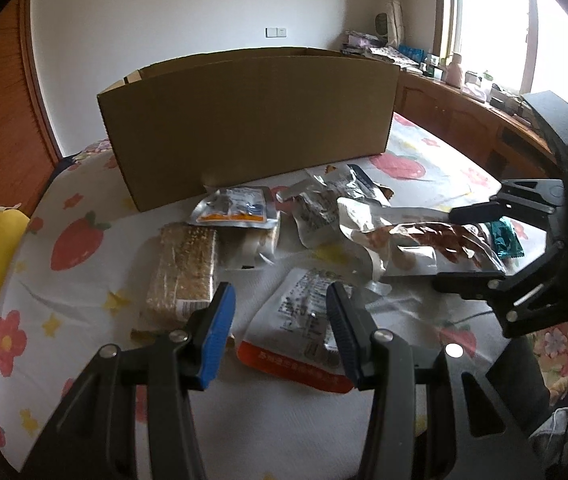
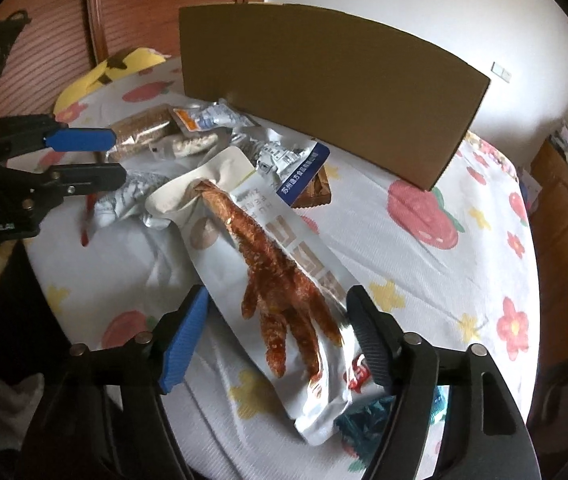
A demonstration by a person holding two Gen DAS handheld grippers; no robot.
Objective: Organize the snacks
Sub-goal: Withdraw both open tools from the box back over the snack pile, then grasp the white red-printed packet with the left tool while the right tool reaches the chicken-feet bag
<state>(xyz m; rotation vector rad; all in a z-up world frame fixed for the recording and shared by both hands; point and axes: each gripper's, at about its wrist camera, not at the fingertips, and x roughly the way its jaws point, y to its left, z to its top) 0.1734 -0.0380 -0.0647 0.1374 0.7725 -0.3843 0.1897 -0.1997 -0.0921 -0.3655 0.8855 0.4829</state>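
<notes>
Now right gripper (image 2: 277, 332) gapes around chicken-foot packet (image 2: 275, 280); left gripper (image 1: 279, 320) apart above orange-edged pouch (image 1: 300, 336).

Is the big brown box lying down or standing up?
Standing up. The cardboard box sits upright on the flowery bedsheet, open top upward. What's inside cannot be seen.

box (image 1: 247, 120) behind snack pile (image 1: 324, 216) | chicken-foot pack (image 2: 267, 280) on bedsheet (image 2: 444, 280), right of pile
</notes>
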